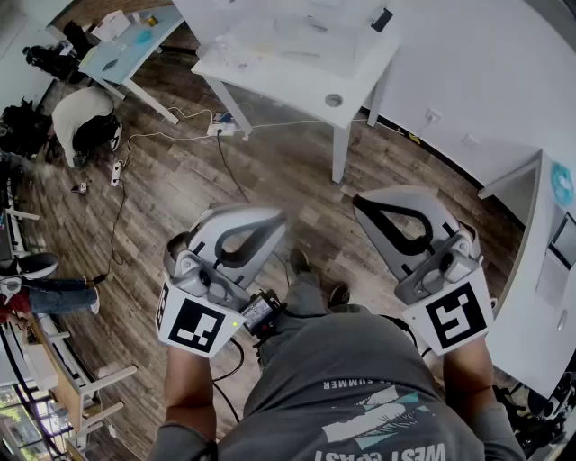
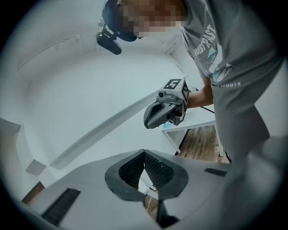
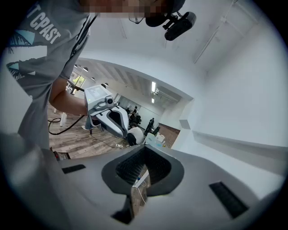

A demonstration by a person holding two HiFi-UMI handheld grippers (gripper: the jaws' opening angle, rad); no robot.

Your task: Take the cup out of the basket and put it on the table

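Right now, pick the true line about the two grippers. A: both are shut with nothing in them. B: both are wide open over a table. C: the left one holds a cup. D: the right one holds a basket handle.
A: the left gripper and the right gripper each show jaws pressed together with nothing between them, above the wooden floor.

Wood-plank floor (image 1: 180, 194) across most of the head view. White table (image 1: 297, 85) at 12 o'clock carries clear plastic clutter (image 1: 261, 40), with a small dark object (image 1: 382, 19) toward its 1 o'clock corner. Pale blue table (image 1: 126, 49) at 11 o'clock holds a white box (image 1: 112, 24). White counter (image 1: 529, 315) at 3 o'clock. On the floor, a power strip (image 1: 220, 129) lies beside the white table's left leg. A dark cable (image 1: 229, 171) runs from it toward centre. Second strip (image 1: 115, 171) at 10 o'clock.
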